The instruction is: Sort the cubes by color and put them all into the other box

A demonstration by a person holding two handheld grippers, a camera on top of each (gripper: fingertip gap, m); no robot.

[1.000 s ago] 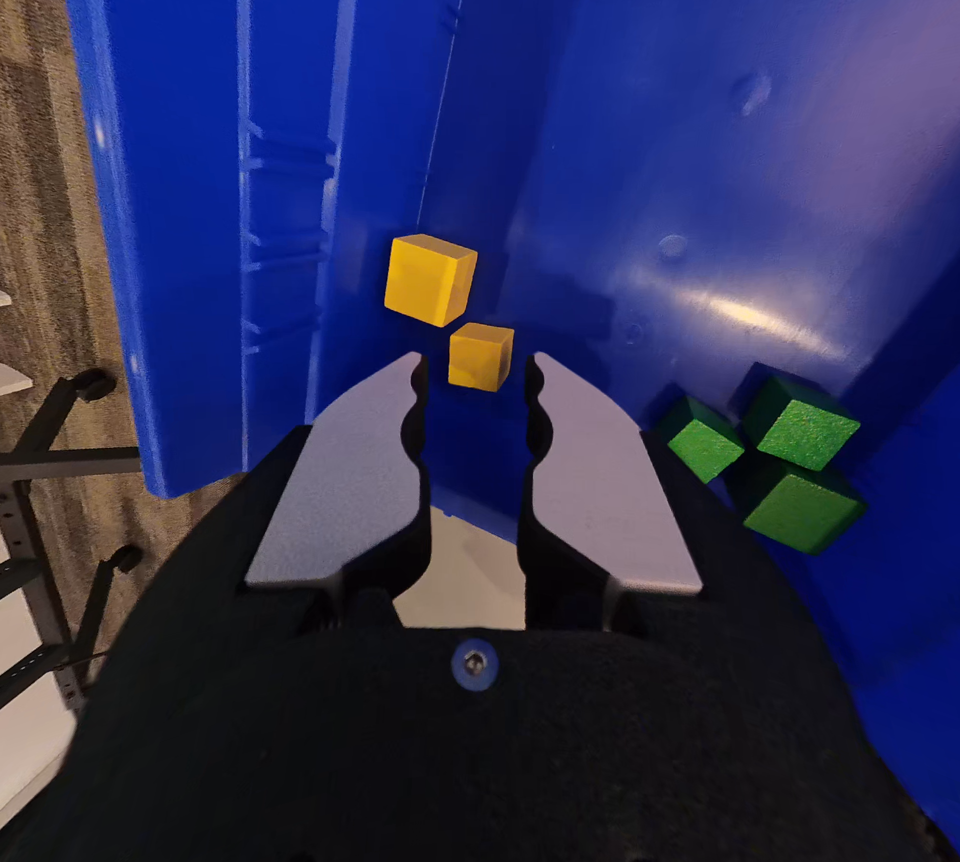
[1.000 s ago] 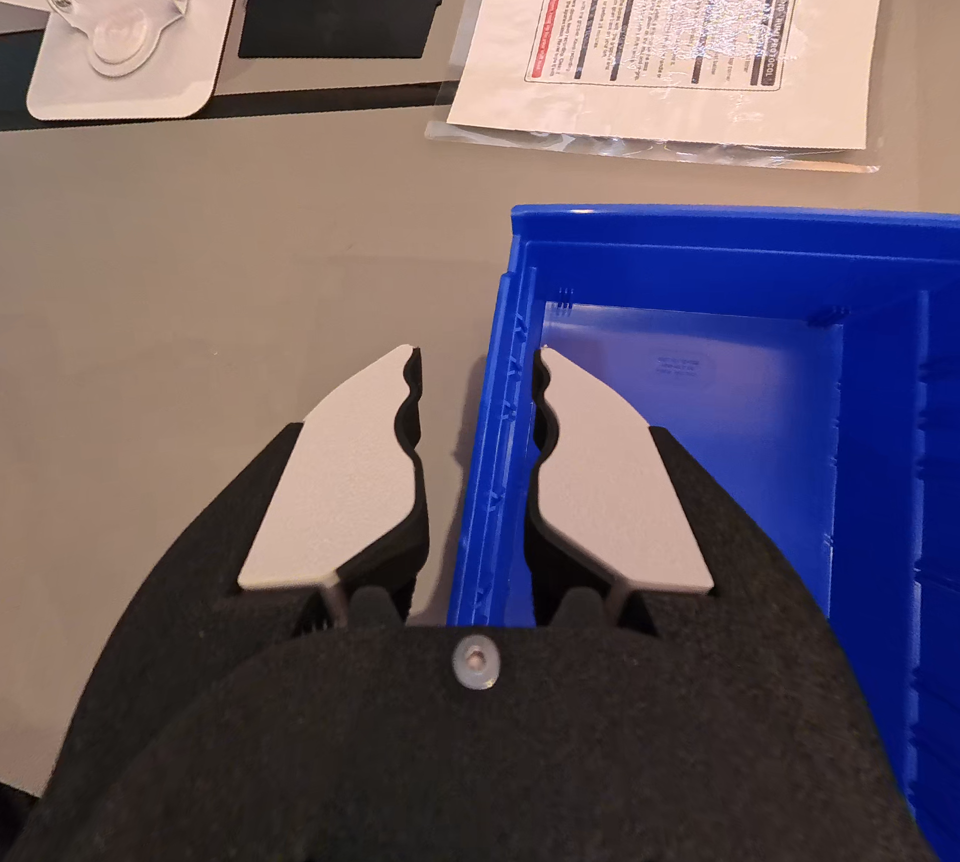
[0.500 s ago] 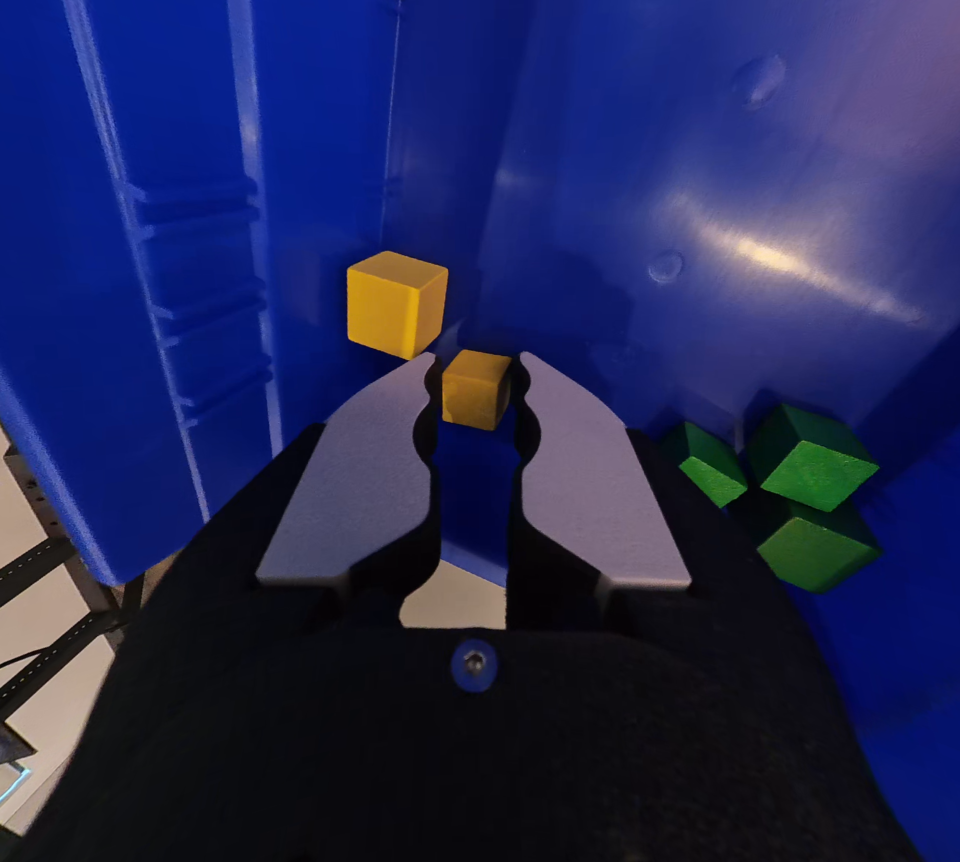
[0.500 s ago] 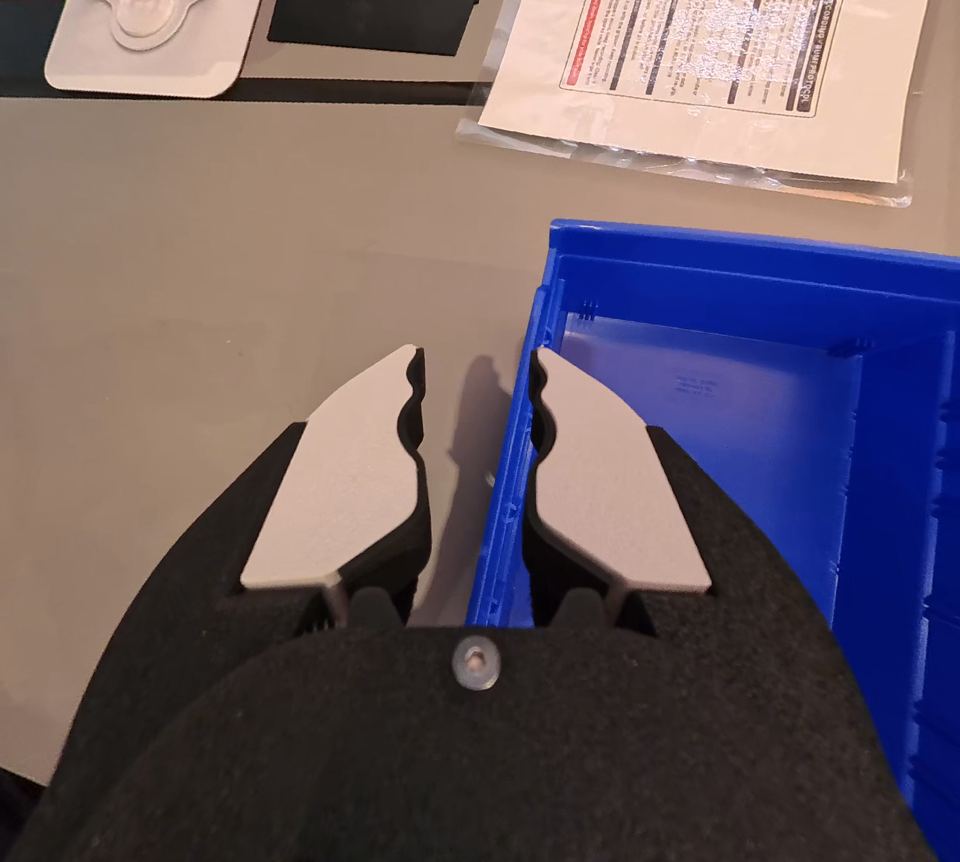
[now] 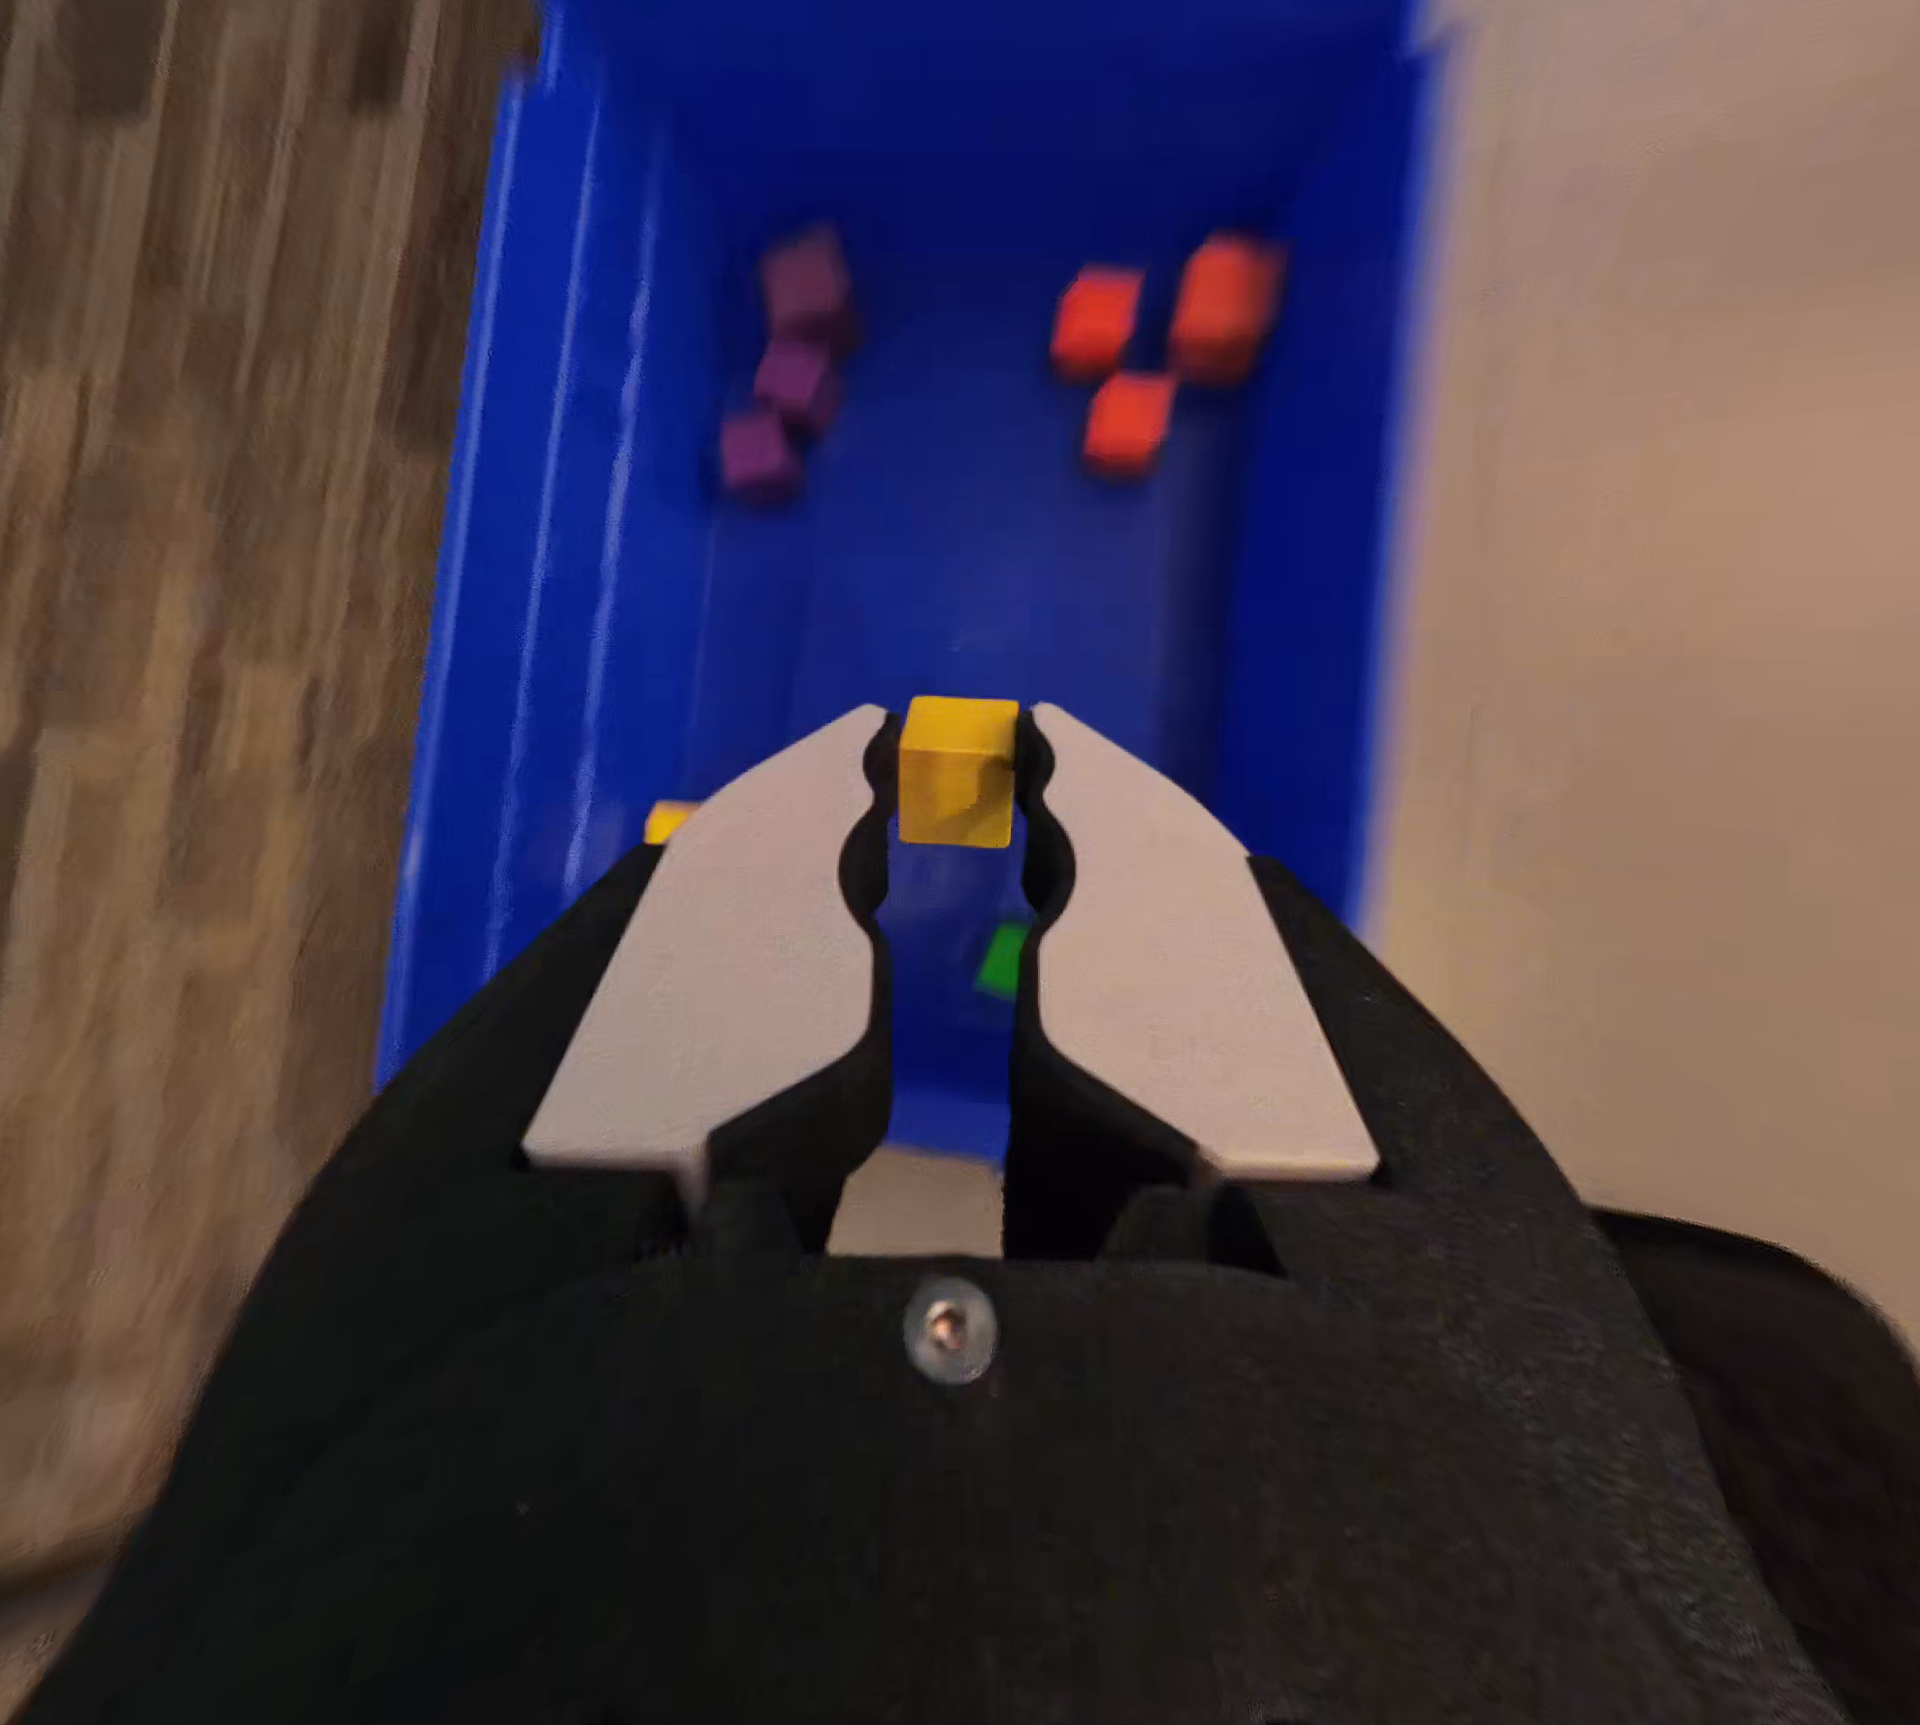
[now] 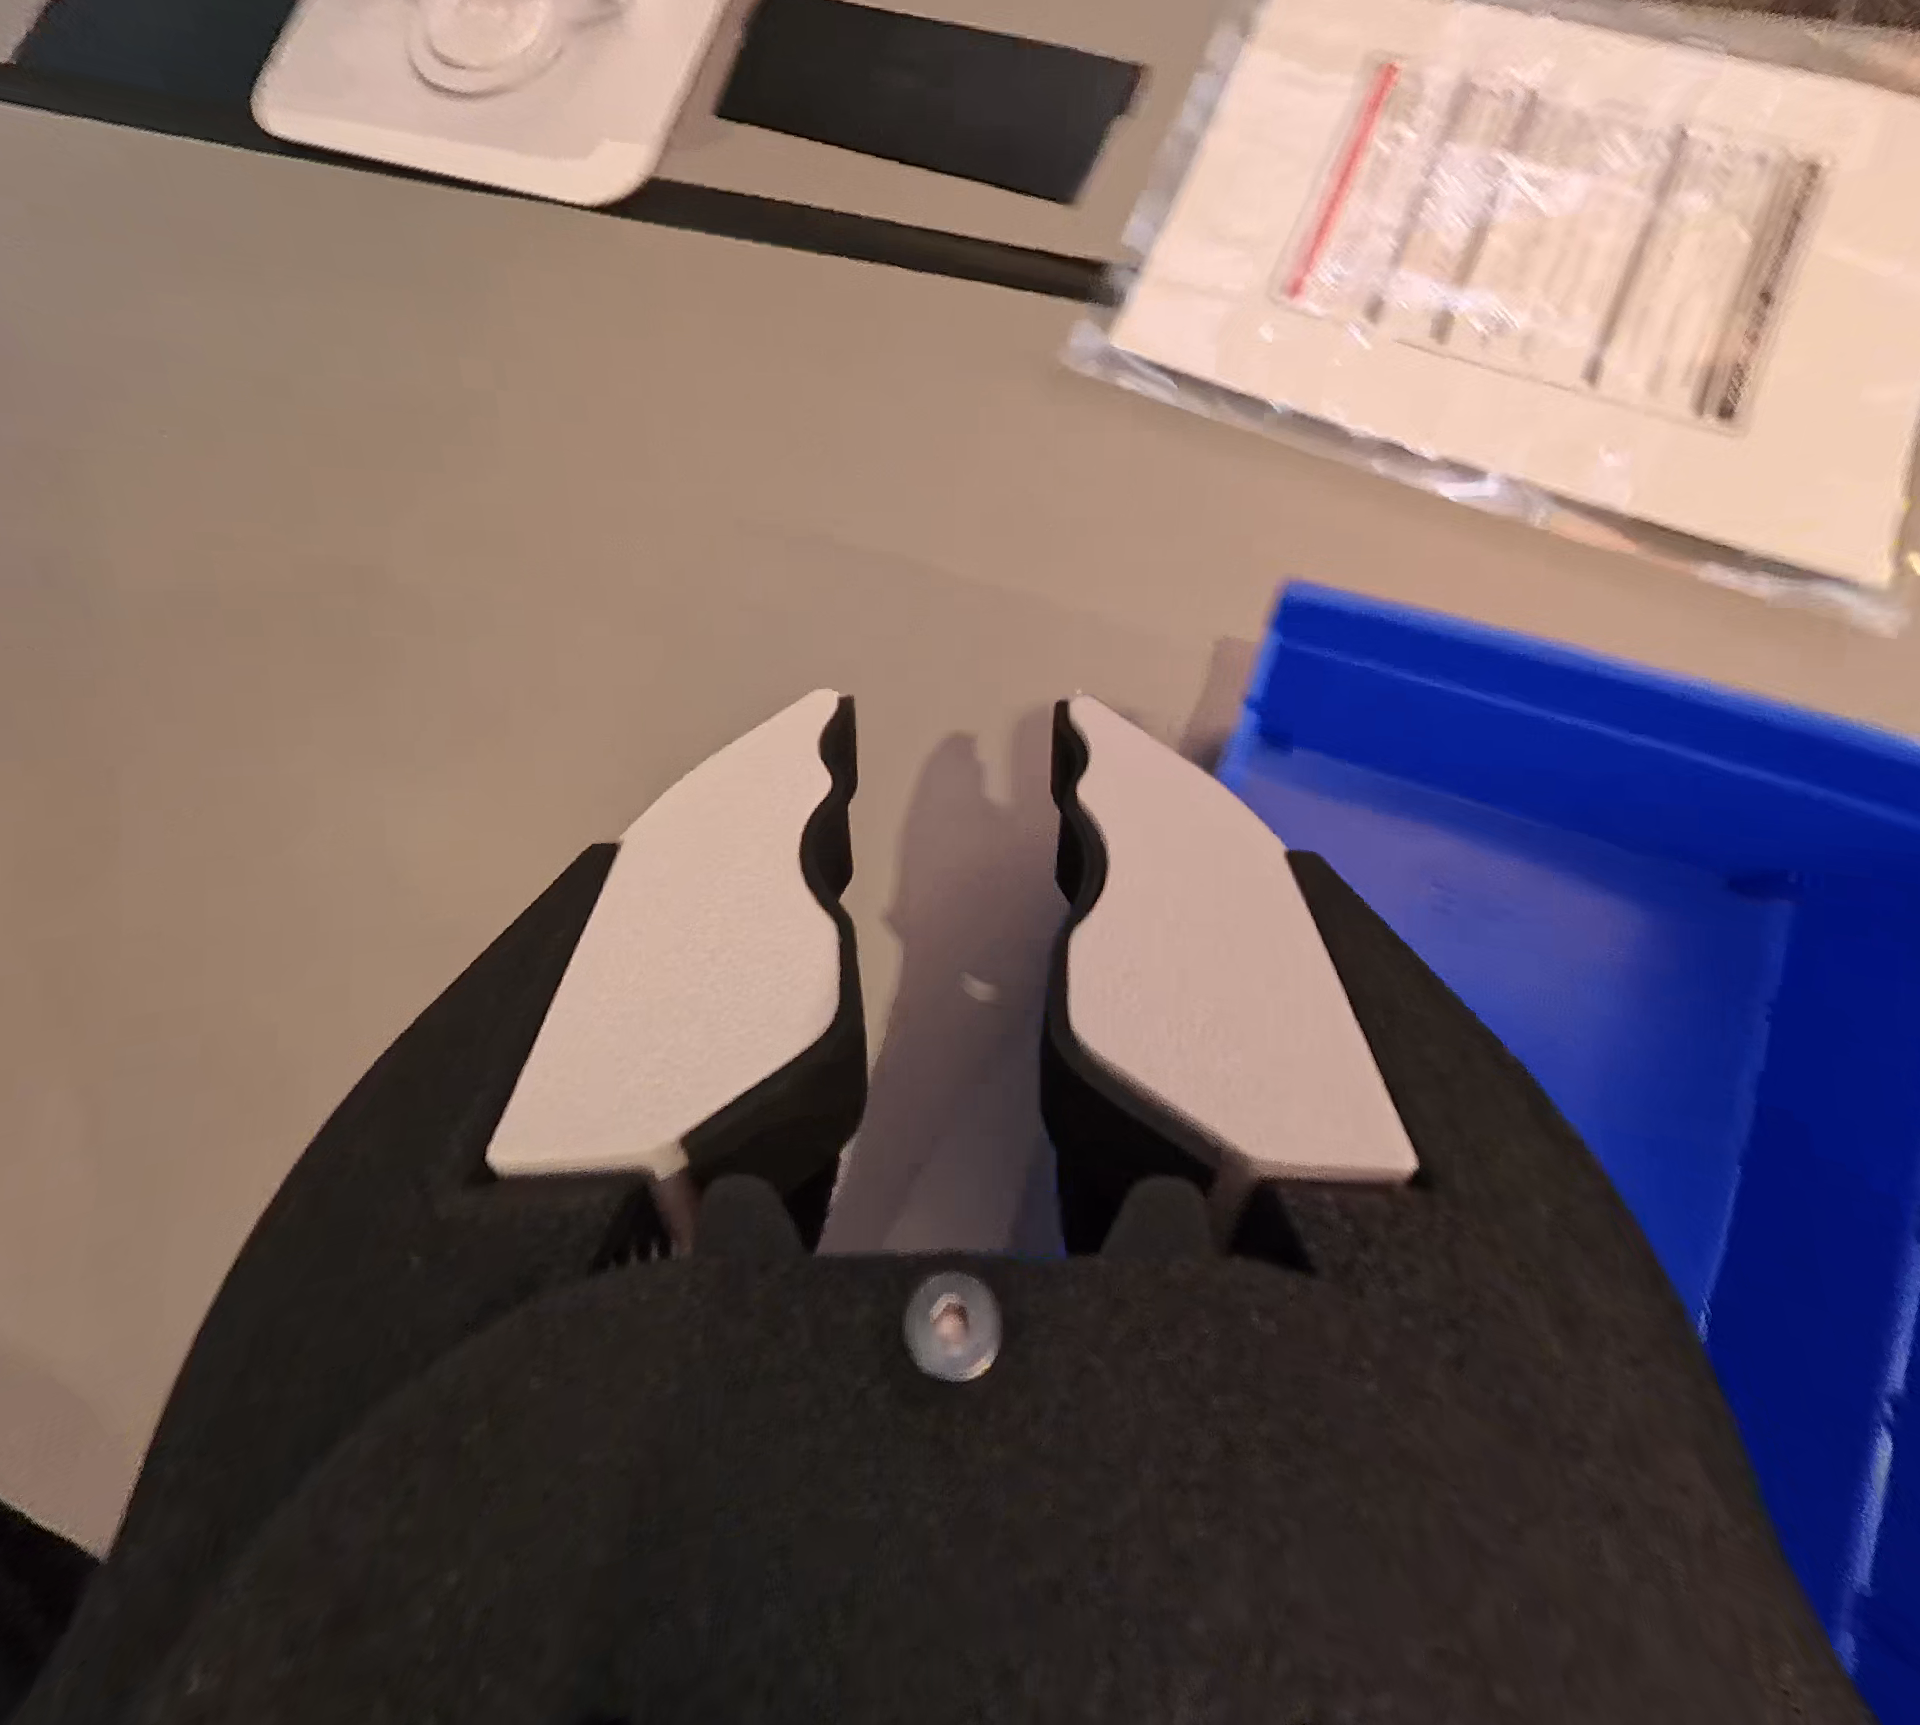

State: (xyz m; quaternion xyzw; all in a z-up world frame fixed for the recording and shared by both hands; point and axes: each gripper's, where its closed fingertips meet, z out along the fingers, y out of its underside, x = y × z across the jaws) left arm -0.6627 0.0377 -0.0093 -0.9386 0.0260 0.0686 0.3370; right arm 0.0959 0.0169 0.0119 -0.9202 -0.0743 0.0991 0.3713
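Note:
My left gripper (image 5: pixel 957 730) is shut on a small yellow cube (image 5: pixel 956 771) and holds it high above a blue box (image 5: pixel 1299 532). In that box lie three purple cubes (image 5: pixel 795 366) at the far left and three red cubes (image 5: pixel 1153 345) at the far right. Another yellow cube (image 5: pixel 670 820) shows by my left finger, and a green cube (image 5: pixel 1003 956) shows between my fingers. The view is blurred. My right gripper (image 6: pixel 954 719) is open and empty above the grey table, left of a second blue box (image 6: pixel 1558 896) whose visible part holds nothing.
A grey table (image 6: pixel 416 480) carries a white stand base (image 6: pixel 499 65), black pads (image 6: pixel 925 91) and a bagged printed sheet (image 6: pixel 1538 273) at the back. Wood-pattern floor (image 5: pixel 208 428) lies left of the box with the cubes.
My left gripper closed on the small yellow cube and lifted it up out of the box, so the whole box now shows below. My right gripper moved left, away from the empty box.

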